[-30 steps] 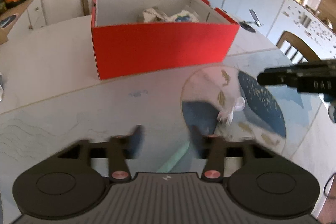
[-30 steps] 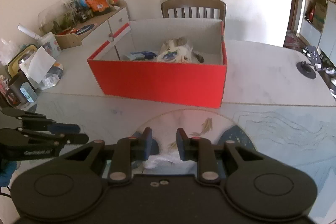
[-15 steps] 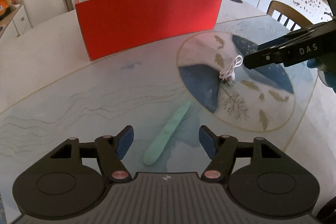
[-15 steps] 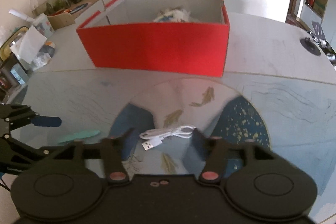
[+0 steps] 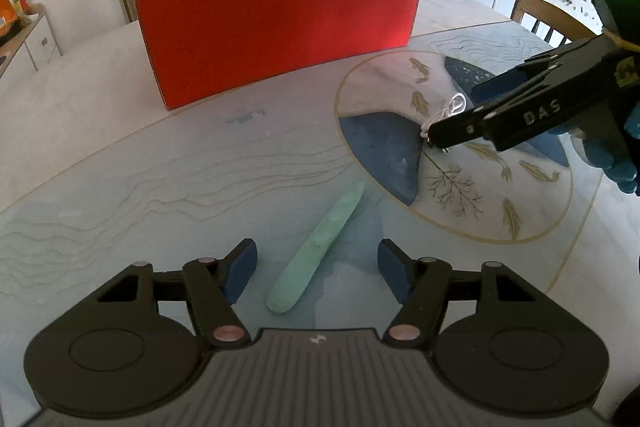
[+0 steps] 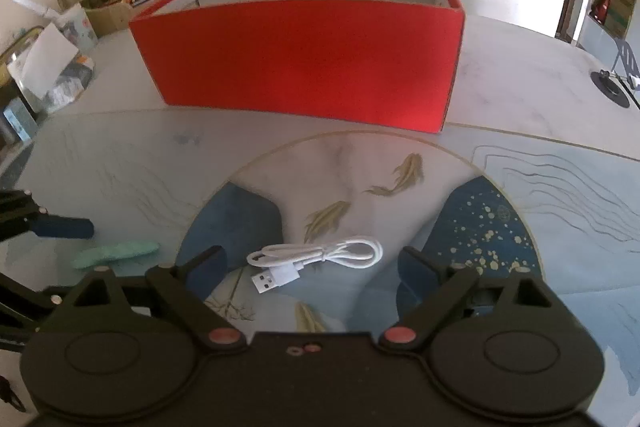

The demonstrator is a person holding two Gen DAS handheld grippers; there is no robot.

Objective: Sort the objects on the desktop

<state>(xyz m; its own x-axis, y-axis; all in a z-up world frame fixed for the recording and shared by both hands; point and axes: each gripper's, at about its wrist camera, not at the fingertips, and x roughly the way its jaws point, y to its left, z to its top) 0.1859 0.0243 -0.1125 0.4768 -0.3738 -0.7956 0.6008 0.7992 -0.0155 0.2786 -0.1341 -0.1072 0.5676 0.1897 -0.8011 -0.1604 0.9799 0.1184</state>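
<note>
left gripper point(image 5: 316, 267): jaws spread, closing a little, mint green stick point(image 5: 316, 247) lying between the pads, untouched
right gripper point(image 6: 312, 267): jaws just opening wide, coiled white usb cable point(image 6: 316, 257) between them, not pinched
red box point(image 6: 304, 63): at 12 o'clock past both, on the table point(image 6: 540, 75)

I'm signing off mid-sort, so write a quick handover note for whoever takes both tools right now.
Left tool: open, straddling the green stick lying on the table, not gripping it.
Right tool: jaws have just been opening, now wide; the white USB cable lies coiled between them, untouched.
Red box: behind both, already holding some things.
Left to do: grip stick and cable, drop each into the box.
</note>
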